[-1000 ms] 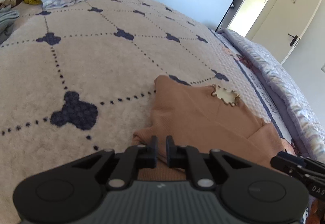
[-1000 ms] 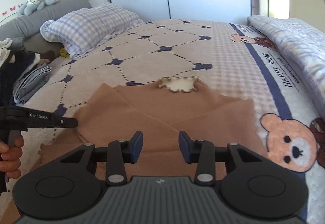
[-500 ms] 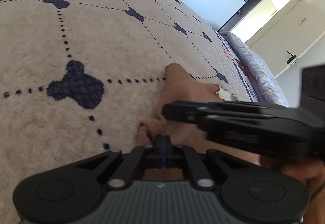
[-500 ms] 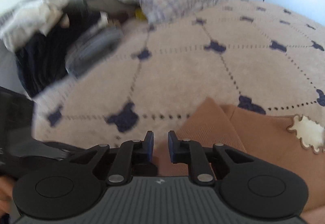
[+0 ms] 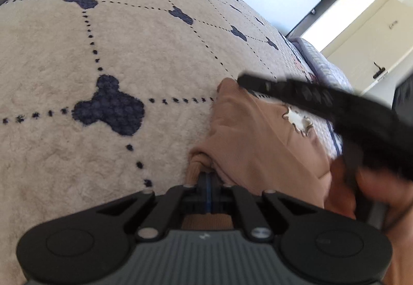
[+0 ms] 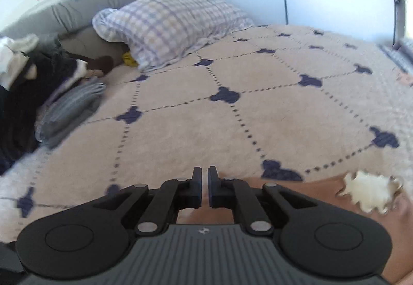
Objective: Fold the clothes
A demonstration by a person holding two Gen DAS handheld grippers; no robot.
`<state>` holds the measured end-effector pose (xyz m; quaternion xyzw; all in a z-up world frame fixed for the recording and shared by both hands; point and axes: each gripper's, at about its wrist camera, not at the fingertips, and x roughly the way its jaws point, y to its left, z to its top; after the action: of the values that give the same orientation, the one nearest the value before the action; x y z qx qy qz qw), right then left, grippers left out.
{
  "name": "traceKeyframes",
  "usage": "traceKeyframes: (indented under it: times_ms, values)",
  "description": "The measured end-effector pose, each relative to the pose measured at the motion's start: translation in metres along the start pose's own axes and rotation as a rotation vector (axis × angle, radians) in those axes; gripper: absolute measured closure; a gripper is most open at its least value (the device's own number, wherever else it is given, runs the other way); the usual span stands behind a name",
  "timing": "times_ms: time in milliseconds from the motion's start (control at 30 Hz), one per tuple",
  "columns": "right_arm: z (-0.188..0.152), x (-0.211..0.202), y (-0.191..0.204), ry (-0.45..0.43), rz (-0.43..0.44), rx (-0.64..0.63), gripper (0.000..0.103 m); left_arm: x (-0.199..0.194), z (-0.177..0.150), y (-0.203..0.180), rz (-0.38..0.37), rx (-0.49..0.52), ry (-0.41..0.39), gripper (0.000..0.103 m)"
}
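The fluffy beige blanket [image 6: 284, 117] stretches wide up to the checked pillow [image 6: 165, 26] at upper left. The tan shirt [image 5: 253, 140], soft and ribbed, lies bunched at lower right. The left tool [image 5: 209, 181] pinches its folded edge. The right tool [image 6: 204, 188] is nearly pressed together over the shirt's edge; whether it holds cloth cannot be told.

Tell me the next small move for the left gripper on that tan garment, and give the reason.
Probably lift the left gripper and carry its pinched edge over the tan garment toward the cream patch. Its jaws are shut on a fold at the near edge, while the rest lies flat on the bedspread. The right gripper, jaws nearly closed, shows no clear hold.
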<state>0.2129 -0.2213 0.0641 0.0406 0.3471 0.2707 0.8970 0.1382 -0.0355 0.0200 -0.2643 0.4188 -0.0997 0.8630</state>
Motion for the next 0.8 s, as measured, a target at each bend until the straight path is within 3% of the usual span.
traceKeyframes:
  times_ms: [67, 100, 167, 233, 300, 367, 433, 467, 533, 600, 667, 700, 800]
  values:
    - [-0.018, 0.014, 0.0, 0.118, -0.061, -0.045, 0.099, -0.001, 0.002, 0.006, -0.014, -0.028, -0.001, 0.1]
    - [-0.028, 0.02, 0.0, 0.128, -0.079, -0.085, 0.1, -0.002, 0.001, 0.009, -0.026, -0.048, 0.001, 0.1]
    - [-0.033, 0.014, -0.007, 0.075, -0.063, -0.05, 0.102, -0.004, 0.001, 0.013, -0.041, -0.067, 0.003, 0.1]
    - [-0.029, -0.005, -0.005, 0.001, -0.162, -0.007, 0.103, -0.008, 0.003, 0.018, -0.062, -0.106, -0.007, 0.1]
    - [-0.034, -0.031, 0.001, -0.027, -0.181, -0.014, 0.093, -0.019, 0.007, 0.024, -0.107, -0.165, -0.044, 0.096]
    - [-0.044, -0.058, 0.004, -0.022, -0.169, -0.001, 0.088, -0.031, 0.011, 0.024, -0.219, -0.175, -0.11, 0.092]
    - [-0.063, -0.089, -0.001, 0.011, -0.192, 0.076, 0.079, -0.04, 0.009, 0.017, -0.312, -0.172, -0.145, 0.079]
    - [-0.074, -0.104, -0.004, 0.025, -0.211, 0.117, 0.077, -0.04, 0.008, 0.012, -0.322, -0.159, -0.141, 0.077]
    - [-0.092, -0.136, -0.013, 0.018, -0.248, 0.218, 0.077, -0.029, 0.003, -0.005, -0.27, -0.088, -0.099, 0.077]
    - [-0.111, -0.162, -0.022, -0.007, -0.294, 0.295, 0.068, -0.015, -0.005, -0.022, -0.184, 0.003, -0.052, 0.077]
    - [-0.132, -0.179, -0.033, -0.022, -0.342, 0.348, 0.058, 0.001, -0.014, -0.036, -0.052, 0.08, 0.011, 0.077]
    - [-0.144, -0.178, -0.042, -0.011, -0.366, 0.354, 0.056, 0.007, -0.017, -0.04, -0.005, 0.113, 0.015, 0.082]
    - [-0.176, -0.175, -0.067, -0.037, -0.37, 0.408, 0.065, 0.005, -0.018, -0.045, 0.025, 0.151, 0.001, 0.082]
